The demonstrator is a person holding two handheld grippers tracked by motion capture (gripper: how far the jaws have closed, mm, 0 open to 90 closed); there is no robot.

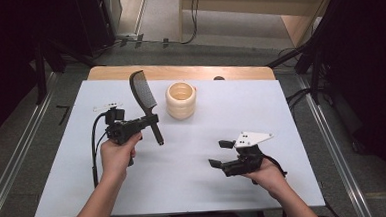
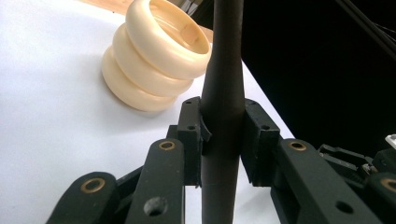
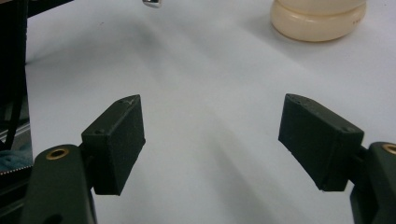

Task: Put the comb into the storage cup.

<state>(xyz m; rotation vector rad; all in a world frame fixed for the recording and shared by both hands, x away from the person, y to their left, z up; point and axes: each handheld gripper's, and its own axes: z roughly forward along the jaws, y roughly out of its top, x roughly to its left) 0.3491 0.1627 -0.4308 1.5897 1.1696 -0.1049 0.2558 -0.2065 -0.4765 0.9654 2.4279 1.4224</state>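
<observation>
nearest the person, low over the white table (image 1: 195, 188), the right gripper (image 1: 221, 153) hangs with its jaws spread wide and nothing between them; in the right gripper view its pads (image 3: 116, 140) frame only bare tabletop. off to its left and a little farther out, the left gripper (image 1: 149, 122) is clamped tight on the handle of a black comb (image 1: 145, 98), which rises out of the jaws and leans back, teeth end uppermost. beyond and to the right of that gripper, near but apart from the comb, stands a cream ribbed cup (image 1: 181, 100), upright and open at the top. the step in hand looks like carrying the comb toward the cup. the next move probably calls for swinging the comb over the cup's mouth and lowering it in, free gripper ready to steady the cup.
</observation>
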